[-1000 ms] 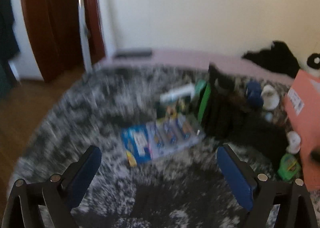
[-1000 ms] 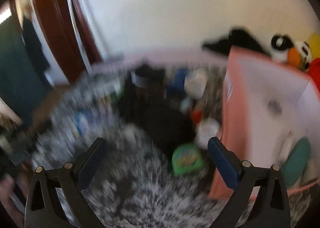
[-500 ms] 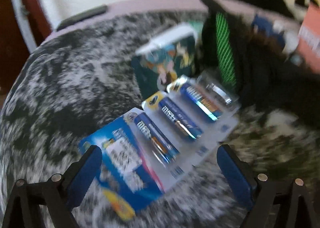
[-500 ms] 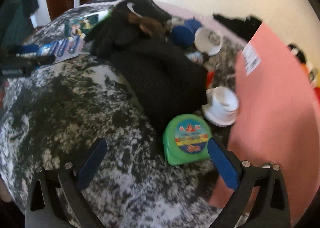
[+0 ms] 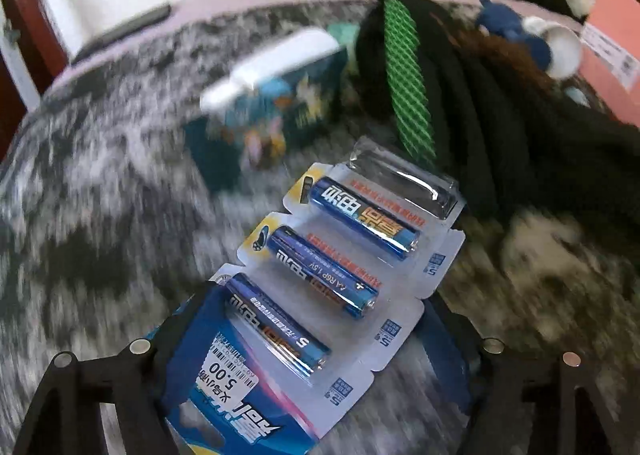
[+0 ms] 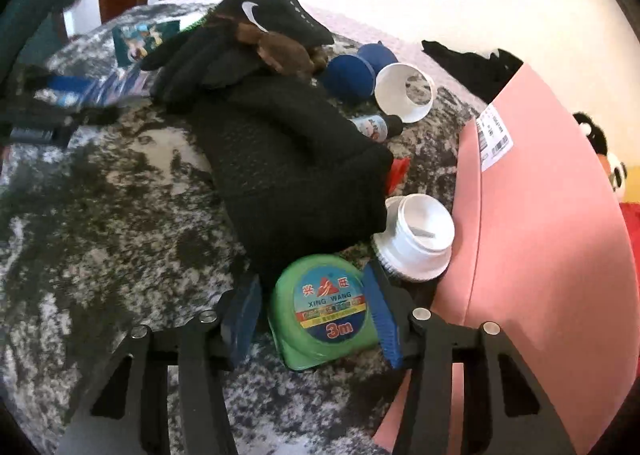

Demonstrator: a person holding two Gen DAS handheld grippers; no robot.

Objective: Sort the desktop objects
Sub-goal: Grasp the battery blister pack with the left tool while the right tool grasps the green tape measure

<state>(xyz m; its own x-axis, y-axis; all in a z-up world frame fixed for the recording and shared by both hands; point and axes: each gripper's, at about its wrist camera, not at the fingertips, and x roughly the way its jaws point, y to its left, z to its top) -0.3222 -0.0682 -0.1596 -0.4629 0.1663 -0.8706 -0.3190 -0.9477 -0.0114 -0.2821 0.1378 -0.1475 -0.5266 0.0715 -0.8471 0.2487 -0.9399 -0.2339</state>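
Note:
A blister pack of blue batteries [image 5: 352, 223] lies on the grey mottled fleece blanket [image 5: 100, 215]. My left gripper [image 5: 318, 297] is low over its near end, and its jaws are closing with the card between them; I see no firm squeeze. A green tape measure [image 6: 324, 311] rests on the blanket beside a pink box [image 6: 540, 215]. My right gripper [image 6: 310, 279] straddles it and its jaws are closing. The right pad [image 6: 380, 315] is at the case's side, while a narrow gap remains at the left pad [image 6: 244, 319].
A heap of black clothing [image 6: 280, 159] lies mid-blanket, with a green-striped piece [image 5: 408, 75]. A white lid [image 6: 416, 239] sits just beyond the tape measure. Farther back are a white cup [image 6: 404, 93], blue round things [image 6: 348, 75], a small bottle [image 6: 374, 125] and a teal picture box [image 5: 272, 107].
Both grippers came down to the blanket, the left onto the battery pack, the right around the tape measure. Both pairs of jaws have narrowed from wide open.

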